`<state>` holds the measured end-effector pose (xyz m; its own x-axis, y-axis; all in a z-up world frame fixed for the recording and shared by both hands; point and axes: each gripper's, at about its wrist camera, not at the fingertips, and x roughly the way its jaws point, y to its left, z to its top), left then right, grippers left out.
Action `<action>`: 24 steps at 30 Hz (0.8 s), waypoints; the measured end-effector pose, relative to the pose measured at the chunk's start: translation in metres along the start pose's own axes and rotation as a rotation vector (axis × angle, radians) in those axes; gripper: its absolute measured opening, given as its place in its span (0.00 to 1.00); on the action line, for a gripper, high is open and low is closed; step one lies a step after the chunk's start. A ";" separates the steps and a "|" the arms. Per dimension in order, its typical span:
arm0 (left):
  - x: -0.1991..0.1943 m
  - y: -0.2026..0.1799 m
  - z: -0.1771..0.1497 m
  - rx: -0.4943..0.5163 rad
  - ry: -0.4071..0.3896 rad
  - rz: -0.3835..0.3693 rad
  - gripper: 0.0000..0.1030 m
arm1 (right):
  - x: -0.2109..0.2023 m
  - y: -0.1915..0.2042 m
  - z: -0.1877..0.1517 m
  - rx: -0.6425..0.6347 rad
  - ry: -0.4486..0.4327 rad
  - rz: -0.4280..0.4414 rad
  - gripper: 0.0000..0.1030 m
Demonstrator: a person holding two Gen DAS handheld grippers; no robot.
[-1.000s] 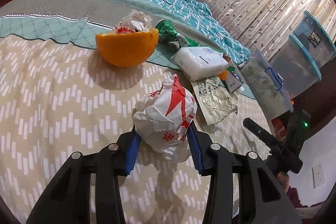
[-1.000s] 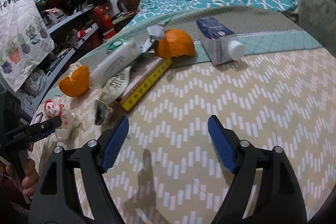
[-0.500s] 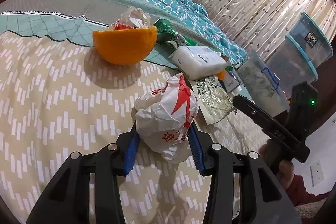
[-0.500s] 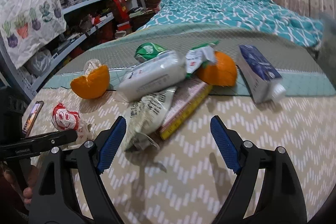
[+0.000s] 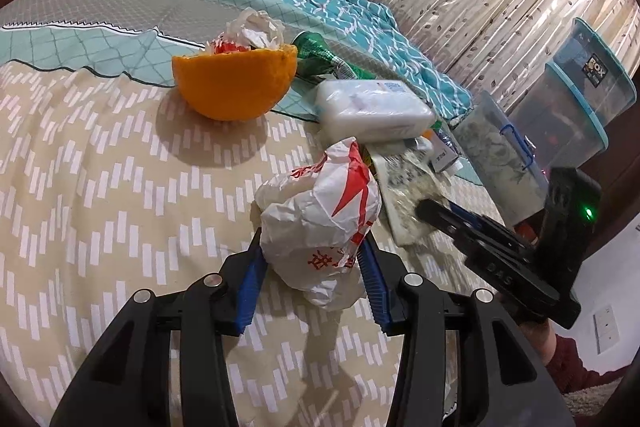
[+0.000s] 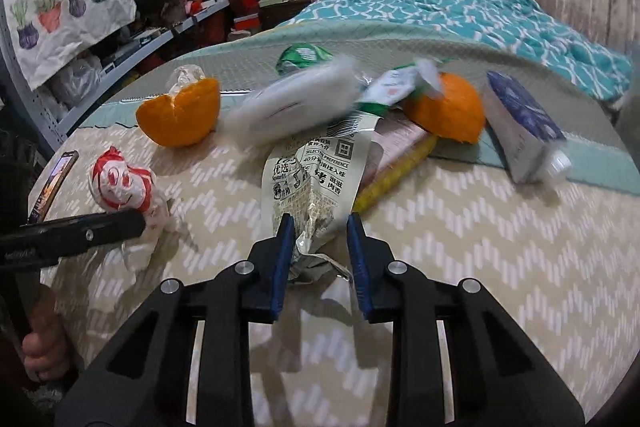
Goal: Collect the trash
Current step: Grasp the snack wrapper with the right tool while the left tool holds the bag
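Note:
My left gripper is shut on a crumpled white and red paper wrapper and holds it just above the bed. The wrapper also shows in the right wrist view. My right gripper has its jaws narrowed around the crinkled bottom end of a pale printed snack bag; the pads look close to it or just touching. The right gripper also shows in the left wrist view at the bag.
On the bed lie two orange peel halves, a white wipes pack, a green packet, a blue carton and a yellow-edged box. A phone lies at the left. Plastic storage bins stand beside the bed.
My right gripper has moved forward to the snack bag and its jaws have narrowed around the bag's end. My left gripper still holds the wrapper, slightly shifted.

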<state>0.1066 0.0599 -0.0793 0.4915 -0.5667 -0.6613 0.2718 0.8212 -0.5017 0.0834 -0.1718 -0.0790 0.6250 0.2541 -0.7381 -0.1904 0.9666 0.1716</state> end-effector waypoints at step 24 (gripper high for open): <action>0.046 -0.081 -0.015 0.173 0.138 -0.059 0.47 | -0.072 -0.128 -0.072 0.363 0.003 -0.145 0.50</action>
<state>0.0948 -0.0339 -0.0777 0.3556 -0.6083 -0.7096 0.4405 0.7786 -0.4468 0.0084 -0.3166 -0.0944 0.6236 0.1142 -0.7734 0.1803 0.9416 0.2844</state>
